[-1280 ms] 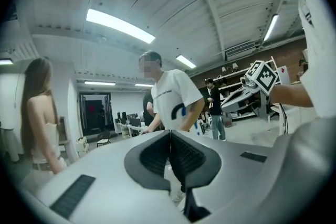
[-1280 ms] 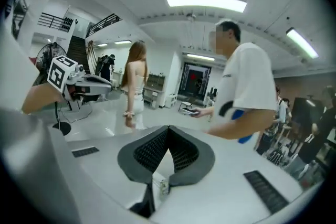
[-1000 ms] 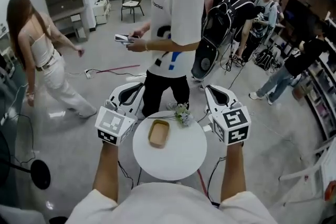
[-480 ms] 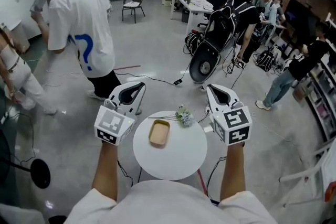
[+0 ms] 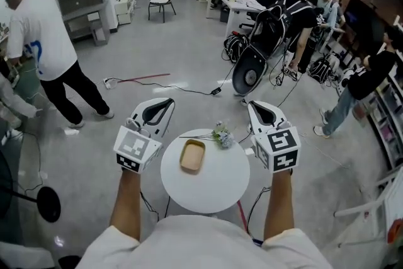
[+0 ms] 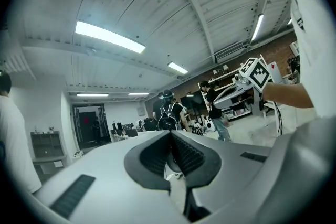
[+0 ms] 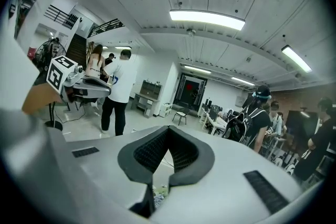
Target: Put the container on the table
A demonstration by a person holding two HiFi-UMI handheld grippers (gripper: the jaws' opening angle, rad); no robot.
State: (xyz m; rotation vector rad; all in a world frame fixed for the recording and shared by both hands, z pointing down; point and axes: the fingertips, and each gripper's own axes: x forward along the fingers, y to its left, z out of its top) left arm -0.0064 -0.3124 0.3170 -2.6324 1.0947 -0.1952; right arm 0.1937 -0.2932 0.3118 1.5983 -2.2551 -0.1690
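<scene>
Head view shows us a small tan container [image 5: 192,156] lying on the round white desk [image 5: 208,189]. It sits toward the far side of the desk top, a bit left of the middle. A little bunch of flowers [image 5: 220,135] lies near it, at the far right.

We hold one tool in each hand. The left tool [image 5: 158,111] hangs by the desk's left edge. The right tool [image 5: 259,113] hangs by the right edge. Both point away from us, out into the room, not at the container.

Left gripper view shows its two jaws pressed together with nothing between them. Right gripper view shows the same.

So the container lies between the two tools, and lower than both. Its long side runs away from us, almost in line with the tools. The left tool looks a little nearer to it. We think the container is already in its place, so the job looks done. To pick it up again, the left tool would need to open, turn right and dip down.
</scene>
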